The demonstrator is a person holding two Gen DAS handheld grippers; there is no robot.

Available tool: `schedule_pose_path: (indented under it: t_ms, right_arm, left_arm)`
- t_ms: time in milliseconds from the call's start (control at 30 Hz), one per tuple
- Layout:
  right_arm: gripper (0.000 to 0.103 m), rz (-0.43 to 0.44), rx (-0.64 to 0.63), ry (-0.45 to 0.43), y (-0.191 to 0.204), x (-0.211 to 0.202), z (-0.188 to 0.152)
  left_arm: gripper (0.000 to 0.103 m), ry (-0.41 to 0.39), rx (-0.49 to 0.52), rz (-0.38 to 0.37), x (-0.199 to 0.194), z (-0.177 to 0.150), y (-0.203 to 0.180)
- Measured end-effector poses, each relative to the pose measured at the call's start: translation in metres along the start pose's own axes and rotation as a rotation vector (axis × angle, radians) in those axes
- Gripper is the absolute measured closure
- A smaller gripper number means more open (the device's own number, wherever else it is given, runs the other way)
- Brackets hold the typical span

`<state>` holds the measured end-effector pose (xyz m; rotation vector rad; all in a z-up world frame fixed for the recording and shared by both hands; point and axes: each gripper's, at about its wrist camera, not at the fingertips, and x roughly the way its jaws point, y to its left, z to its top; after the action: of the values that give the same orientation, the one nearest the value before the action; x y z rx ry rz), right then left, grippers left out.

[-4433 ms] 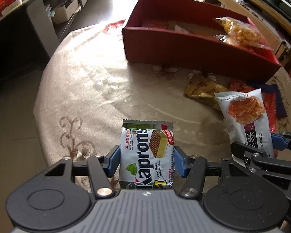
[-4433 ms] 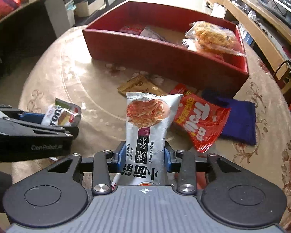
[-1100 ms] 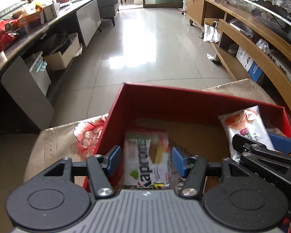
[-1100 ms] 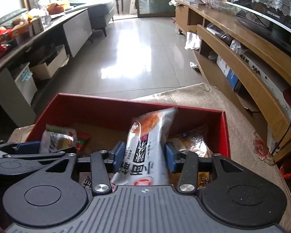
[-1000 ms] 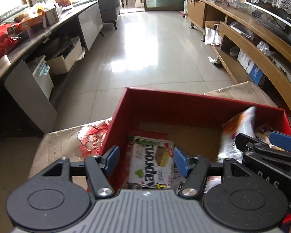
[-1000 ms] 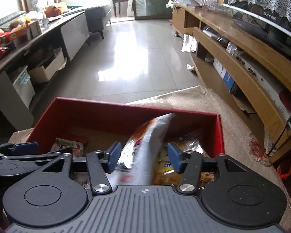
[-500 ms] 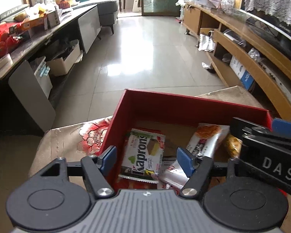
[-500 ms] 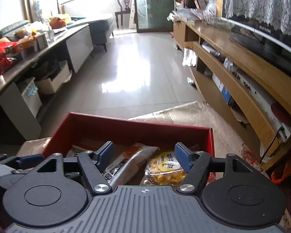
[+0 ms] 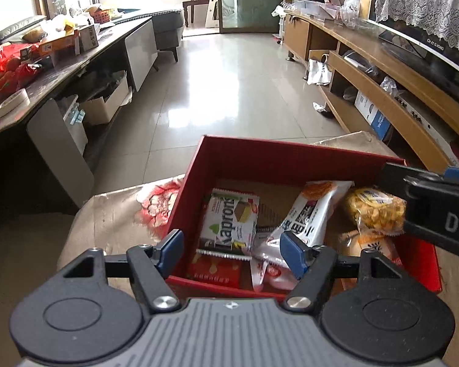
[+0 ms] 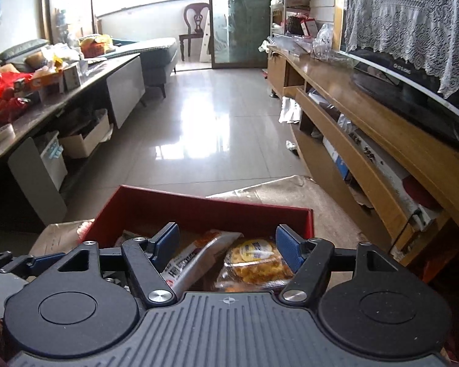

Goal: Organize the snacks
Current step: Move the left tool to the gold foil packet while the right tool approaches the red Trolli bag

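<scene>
Left gripper (image 9: 231, 252) spread wide, grasping nothing, hovering over the near wall of the red box (image 9: 260, 159). Right gripper (image 10: 226, 249) likewise released and empty, above the same box. Inside the box: Kaprons wafer pack (image 9: 228, 224) lying flat toward the left wall, white noodle-snack packet (image 9: 306, 214) slanted beside it at centre, clear bag of yellow snacks (image 9: 373, 209) toward the right wall. Beneath the box, a patterned tablecloth (image 9: 116, 214).
</scene>
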<state>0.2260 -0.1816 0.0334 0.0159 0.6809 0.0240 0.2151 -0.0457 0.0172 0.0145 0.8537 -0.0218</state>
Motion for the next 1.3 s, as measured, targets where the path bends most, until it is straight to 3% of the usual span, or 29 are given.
schedule_pose_path:
  t_ms: [267, 833, 1133, 1300]
  right_arm:
    - [0.026, -0.023, 0.029, 0.021, -0.010, -0.018, -0.020]
    - [0.024, -0.005, 0.009, 0.138, -0.017, -0.044, -0.068]
    - [0.022, -0.032, 0.020, 0.182, -0.038, -0.058, -0.089]
    - [0.021, -0.051, 0.028, 0.209, -0.050, -0.057, -0.096]
  left_arm:
    - [0.034, 0.007, 0.000, -0.028, -0.015, -0.015, 0.003]
    - [0.033, 0.138, -0.140, -0.120, -0.025, -0.049, 0.042]
    - [0.033, 0.222, -0.062, -0.171, -0.013, -0.067, -0.001]
    - [0.033, 0.279, -0.110, -0.152, 0.010, -0.071, -0.020]
